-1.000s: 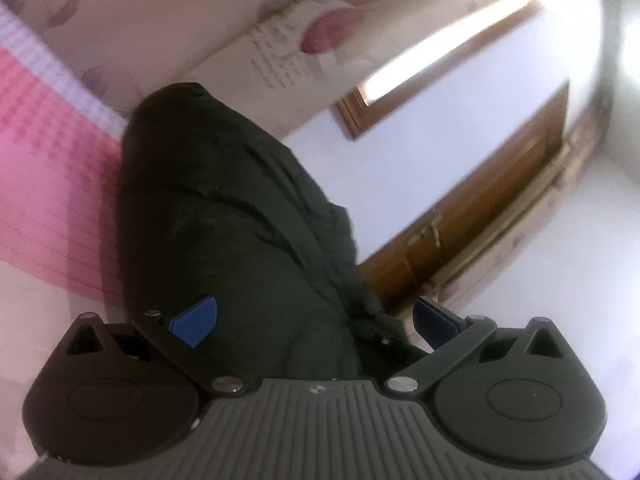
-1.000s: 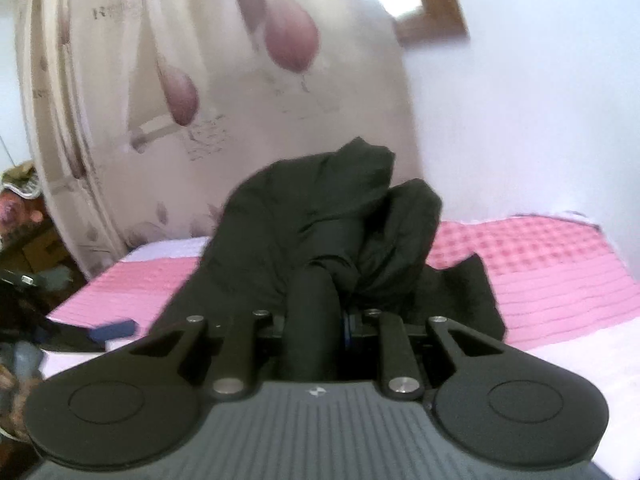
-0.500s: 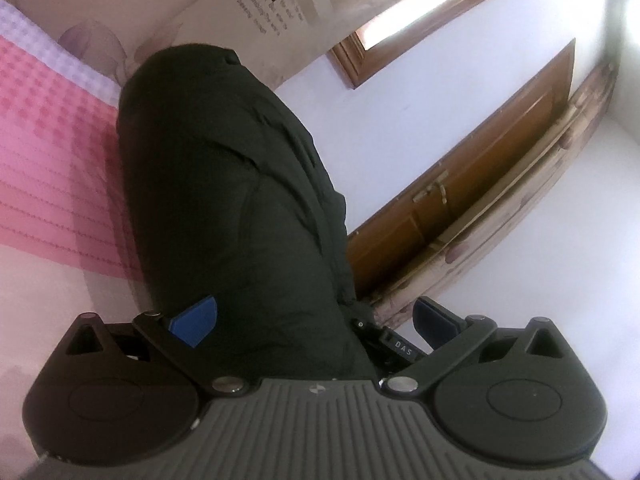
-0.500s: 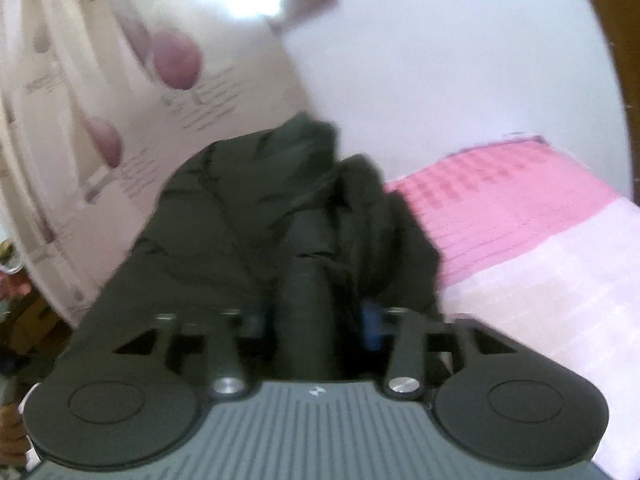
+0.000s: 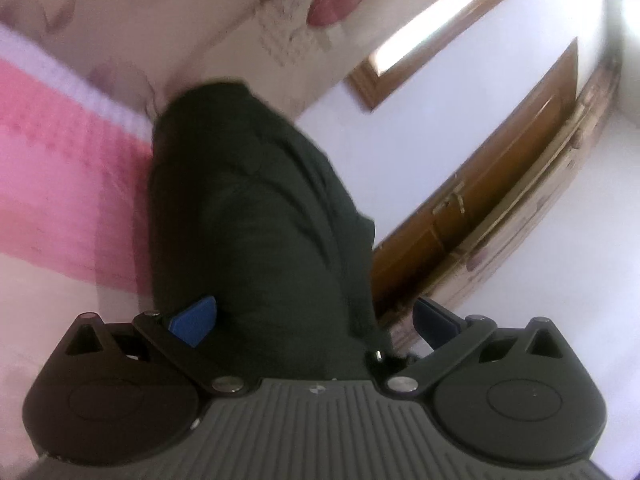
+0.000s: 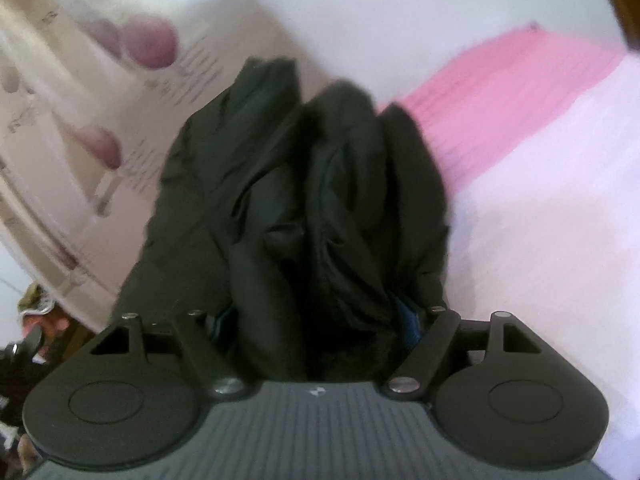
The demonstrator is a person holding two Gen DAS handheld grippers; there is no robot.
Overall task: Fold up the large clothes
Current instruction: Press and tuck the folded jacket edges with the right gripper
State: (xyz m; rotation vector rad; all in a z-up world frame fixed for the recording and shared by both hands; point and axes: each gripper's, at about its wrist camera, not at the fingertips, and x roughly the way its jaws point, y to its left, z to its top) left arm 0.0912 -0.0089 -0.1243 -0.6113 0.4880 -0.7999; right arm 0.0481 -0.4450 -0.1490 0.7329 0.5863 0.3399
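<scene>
A dark, bulky garment (image 5: 248,208) lies on the pink and white bedspread (image 5: 60,184). In the left wrist view it runs away from the camera, between the blue pads (image 5: 192,320) of my left gripper (image 5: 312,318). Those jaws stand wide open, and the cloth rests against the left pad only. In the right wrist view the garment (image 6: 320,184) is bunched in thick folds. My right gripper (image 6: 316,320) is opening, with the loose folds still filling the gap between its half-hidden blue pads (image 6: 406,322).
A flowered curtain (image 6: 80,100) hangs behind the bed. Beside it are a white wall, a window (image 5: 432,36) and a wooden door (image 5: 500,168). The bedspread (image 6: 540,200) spreads out to the right of the garment. Clutter (image 6: 28,336) sits low at the left.
The right jaws were shut tight on a fold of the garment and have spread wide. That view has rolled and sunk towards the bed. The left jaws stay wide and only swayed.
</scene>
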